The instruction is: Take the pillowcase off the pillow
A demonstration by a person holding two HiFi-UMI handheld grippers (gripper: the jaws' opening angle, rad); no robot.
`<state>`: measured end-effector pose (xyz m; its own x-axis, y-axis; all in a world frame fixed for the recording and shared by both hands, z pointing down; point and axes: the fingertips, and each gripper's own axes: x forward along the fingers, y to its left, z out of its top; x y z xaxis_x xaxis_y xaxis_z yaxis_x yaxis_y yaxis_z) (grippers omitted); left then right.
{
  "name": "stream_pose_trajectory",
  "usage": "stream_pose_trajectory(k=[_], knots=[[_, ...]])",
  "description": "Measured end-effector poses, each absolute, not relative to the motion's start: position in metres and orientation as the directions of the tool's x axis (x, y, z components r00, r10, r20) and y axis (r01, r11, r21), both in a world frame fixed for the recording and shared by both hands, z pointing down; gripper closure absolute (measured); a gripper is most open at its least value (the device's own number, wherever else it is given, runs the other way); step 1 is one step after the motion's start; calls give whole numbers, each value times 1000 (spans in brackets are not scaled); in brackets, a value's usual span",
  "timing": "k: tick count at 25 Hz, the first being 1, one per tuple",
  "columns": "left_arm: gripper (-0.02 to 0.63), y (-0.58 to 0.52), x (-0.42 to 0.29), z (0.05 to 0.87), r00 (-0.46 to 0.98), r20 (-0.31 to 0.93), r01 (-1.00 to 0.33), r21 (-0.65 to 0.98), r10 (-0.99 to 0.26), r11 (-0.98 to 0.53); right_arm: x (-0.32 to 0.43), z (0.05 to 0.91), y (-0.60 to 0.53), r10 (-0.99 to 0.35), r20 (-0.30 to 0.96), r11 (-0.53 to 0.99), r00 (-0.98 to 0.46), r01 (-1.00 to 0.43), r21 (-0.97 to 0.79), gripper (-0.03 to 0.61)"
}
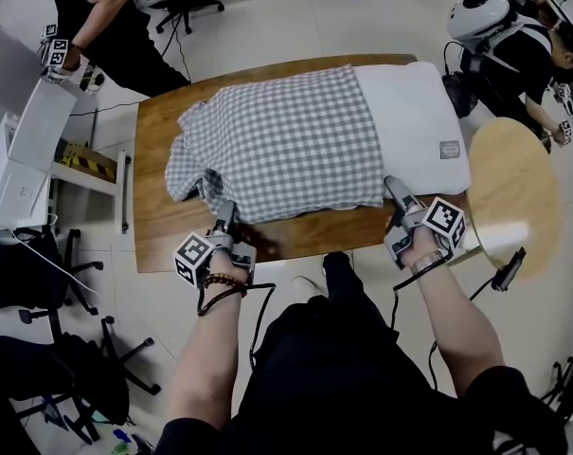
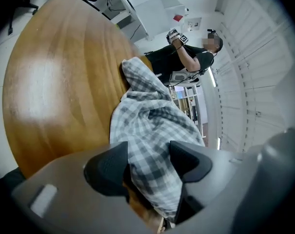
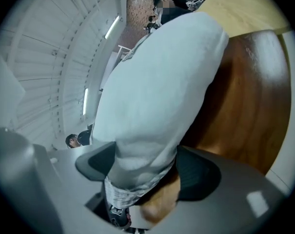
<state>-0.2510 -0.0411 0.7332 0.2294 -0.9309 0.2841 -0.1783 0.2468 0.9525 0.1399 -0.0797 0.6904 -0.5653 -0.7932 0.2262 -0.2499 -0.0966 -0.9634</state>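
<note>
Mid-strip: the checked pillowcase (image 1: 277, 140) covers the left part of the white pillow (image 1: 409, 121) on the table (image 1: 172, 245). The left gripper (image 1: 224, 218) loosely straddles a pillowcase fold, and the right gripper (image 1: 393, 190) loosely straddles the pillow's bare corner. Next, both probably need to clamp and pull apart.

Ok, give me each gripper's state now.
Left gripper: open, checked pillowcase loose between its jaws.
Right gripper: open, white pillow corner between its jaws.

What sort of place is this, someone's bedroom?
Likely an office or lab, not a bedroom: the pillow lies on a wooden table, rolling office chairs stand on the pale floor, and other people stand nearby.
</note>
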Motion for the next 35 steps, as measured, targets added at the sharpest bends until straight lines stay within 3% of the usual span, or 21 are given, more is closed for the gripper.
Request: stream_pose_trajectory(k=[8,14,18,21,26,35], knots=[[322,-51,-262,745,189,280,-122,958,-941,260,144,689,-91,-786,229,-104,-574,-243,-964,231],[329,-58,-252,758,233,289,-97,957,-928,274,136,689,-86,-771,272,-127,-575,-280,-951,357],[542,-65,-246,740,274,275,-183,956,-922,231,138,683,-96,-780,213,-44,-588,-287,-957,489],[596,-66,-248,724,280,298,-298,931,-913,213,144,674,-97,-793,211,-23,-572,-319,-948,537],[601,-63,-264,707,237,305,-388,900,-922,198,150,656,-101,-809,208,23,-550,-384,-923,552],[604,-62,-306,670,120,239,-378,908,-964,178,171,622,-108,-835,184,75,-520,-437,-896,557]])
